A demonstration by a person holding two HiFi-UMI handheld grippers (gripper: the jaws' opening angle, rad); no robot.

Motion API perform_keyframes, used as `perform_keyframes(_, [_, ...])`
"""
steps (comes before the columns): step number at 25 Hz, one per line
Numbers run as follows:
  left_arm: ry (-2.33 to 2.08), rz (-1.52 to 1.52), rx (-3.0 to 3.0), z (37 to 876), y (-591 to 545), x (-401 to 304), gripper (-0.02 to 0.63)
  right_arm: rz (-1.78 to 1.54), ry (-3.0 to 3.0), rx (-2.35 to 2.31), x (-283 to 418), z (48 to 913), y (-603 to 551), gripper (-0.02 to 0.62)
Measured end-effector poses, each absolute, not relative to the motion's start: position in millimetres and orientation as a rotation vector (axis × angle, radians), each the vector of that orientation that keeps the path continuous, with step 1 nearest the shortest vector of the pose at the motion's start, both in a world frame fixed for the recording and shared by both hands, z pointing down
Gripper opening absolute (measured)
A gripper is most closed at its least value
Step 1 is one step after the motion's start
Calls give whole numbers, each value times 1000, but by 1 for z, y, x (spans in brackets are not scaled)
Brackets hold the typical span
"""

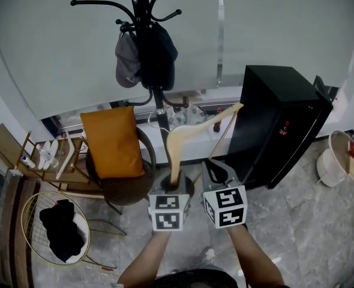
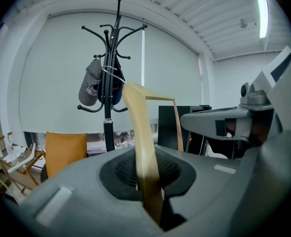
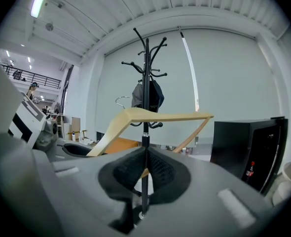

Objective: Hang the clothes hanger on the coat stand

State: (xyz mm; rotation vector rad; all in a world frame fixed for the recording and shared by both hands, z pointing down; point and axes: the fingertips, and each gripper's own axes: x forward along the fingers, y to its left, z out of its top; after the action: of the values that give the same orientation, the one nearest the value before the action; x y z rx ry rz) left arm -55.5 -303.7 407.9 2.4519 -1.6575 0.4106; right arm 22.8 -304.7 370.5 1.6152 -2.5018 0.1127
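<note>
The step in hand is the carry: the wooden hanger [image 1: 192, 134] is in the air on the person's side of the coat stand [image 1: 142, 17], not yet on any of its hooks. The left tool [image 1: 177, 185] is clamped on the end of one hanger arm, and the left gripper view shows the pale wood rising straight out from between its jaws [image 2: 148, 177]. The right tool [image 1: 216, 170] sits just beside it with its jaws together on nothing. In its own view [image 3: 143, 174] only a thin dark seam shows between the pads, and the hanger [image 3: 145, 115] passes in front without touching them.

The hanger's metal hook [image 3: 118, 101] points toward the stand's pole but is well short of it and below the upper hooks. A grey cap [image 1: 128, 59] and a dark cap [image 1: 159, 59] hang on the stand, while the long hook [image 1: 75, 3] reaching out to the stand's left looks bare.

The next move, as I judge it, is to raise and extend the hanger until its hook clears a free prong of the stand, lower it on, then release.

No brand or writing can be read. The grey cap [image 2: 89, 90] bears a mark too small to make out.
</note>
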Motion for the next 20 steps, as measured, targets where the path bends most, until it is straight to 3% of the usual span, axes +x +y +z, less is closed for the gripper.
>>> perform_keyframes(20, [-1792,514,2346,422,-345,-14,41,105,-2638,1459,62,374,-361,3])
